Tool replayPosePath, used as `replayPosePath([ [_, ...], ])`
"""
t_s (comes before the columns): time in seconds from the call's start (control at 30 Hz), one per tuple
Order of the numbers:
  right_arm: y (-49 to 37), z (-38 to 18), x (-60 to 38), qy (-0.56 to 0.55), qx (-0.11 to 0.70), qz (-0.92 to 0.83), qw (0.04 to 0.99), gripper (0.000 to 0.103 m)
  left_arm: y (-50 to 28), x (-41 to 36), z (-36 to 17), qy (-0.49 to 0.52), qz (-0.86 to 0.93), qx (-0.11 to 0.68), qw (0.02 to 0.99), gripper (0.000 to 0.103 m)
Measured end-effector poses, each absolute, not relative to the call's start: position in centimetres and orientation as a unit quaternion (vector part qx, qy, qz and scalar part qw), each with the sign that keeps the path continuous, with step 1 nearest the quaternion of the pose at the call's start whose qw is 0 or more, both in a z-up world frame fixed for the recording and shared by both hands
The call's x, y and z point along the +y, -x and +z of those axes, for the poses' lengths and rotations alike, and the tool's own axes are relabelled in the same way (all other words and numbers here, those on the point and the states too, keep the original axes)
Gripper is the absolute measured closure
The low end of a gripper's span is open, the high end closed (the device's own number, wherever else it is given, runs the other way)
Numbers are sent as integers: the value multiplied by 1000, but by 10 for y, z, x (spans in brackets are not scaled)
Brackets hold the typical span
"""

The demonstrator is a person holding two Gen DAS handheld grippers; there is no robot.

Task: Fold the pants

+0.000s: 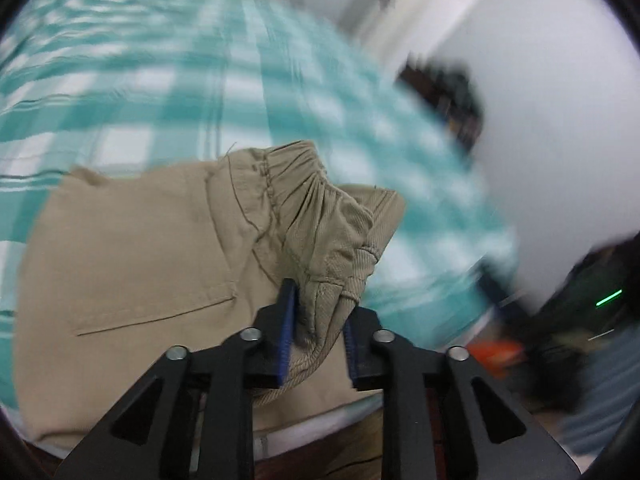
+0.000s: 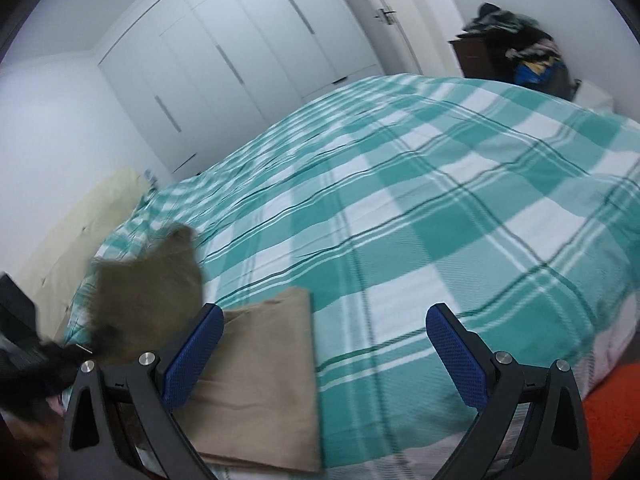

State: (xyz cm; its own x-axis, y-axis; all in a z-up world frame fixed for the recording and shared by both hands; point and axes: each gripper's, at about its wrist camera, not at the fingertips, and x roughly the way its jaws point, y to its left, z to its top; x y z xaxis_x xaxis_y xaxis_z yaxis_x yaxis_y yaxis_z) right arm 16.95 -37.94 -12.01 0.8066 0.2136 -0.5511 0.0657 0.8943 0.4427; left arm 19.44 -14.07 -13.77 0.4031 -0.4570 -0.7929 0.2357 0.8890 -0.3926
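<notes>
While the pants (image 1: 160, 248) lie at the bed's (image 2: 420, 208) near edge, their waistband is clamped by the left gripper (image 1: 318, 320). The right gripper (image 2: 324, 340) is held wide open, empty.

Both wrist views — bed (image 2: 440, 200) close below

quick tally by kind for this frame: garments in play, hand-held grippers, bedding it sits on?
Tan pants: 1, waistband pinched in the left hand-held gripper
Hand-held grippers: 2, the right hand-held gripper open and holding nothing
Teal plaid bedspread: 1
Total: 4
</notes>
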Motion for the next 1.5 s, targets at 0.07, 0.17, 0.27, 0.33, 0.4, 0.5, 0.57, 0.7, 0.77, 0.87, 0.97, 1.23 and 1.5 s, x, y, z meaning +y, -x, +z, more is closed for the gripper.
replayPosePath([
  [0.07, -169, -122, -385, -236, 308, 38, 921, 3, -192, -157, -151, 63, -192, 535, 820, 78],
  [0.17, -167, -125, -394, -255, 304, 38, 917, 3, -169, -138, -130, 95, -235, 505, 825, 31],
  [0.27, -167, -128, -400, -269, 306, 40, 912, 3, -156, -96, -101, 125, -218, 464, 849, 18],
  [0.33, -173, -133, -399, -275, 315, 50, 907, 6, -156, -61, -92, 142, -201, 450, 859, 18],
  [0.4, -179, -135, -391, -282, 328, 81, 898, 11, -150, -29, -90, 143, -165, 439, 872, 18],
  [0.5, -190, -134, -366, -276, 357, 154, 879, 21, -140, 10, -103, 108, -99, 431, 890, 18],
  [0.57, -197, -134, -344, -272, 386, 217, 855, 30, -127, 28, -118, 96, -66, 439, 891, 20],
  [0.7, -209, -138, -317, -250, 441, 230, 831, 45, -116, 46, -143, 113, -47, 445, 887, 20],
  [0.77, -214, -144, -314, -251, 457, 219, 824, 50, -118, 45, -148, 110, -48, 444, 888, 20],
  [0.87, -225, -155, -300, -216, 505, 221, 806, 52, -117, 44, -144, 96, -50, 435, 894, 20],
  [0.97, -229, -156, -288, -160, 520, 224, 808, 90, -116, 44, -139, 93, -59, 426, 898, 20],
  [1.23, -228, -167, -310, -183, 524, 212, 805, 90, -120, 22, -156, 55, -90, 455, 884, 20],
  [1.5, -213, -163, -334, -276, 512, 219, 783, 49, -125, 24, -166, 71, -94, 471, 874, 21],
])
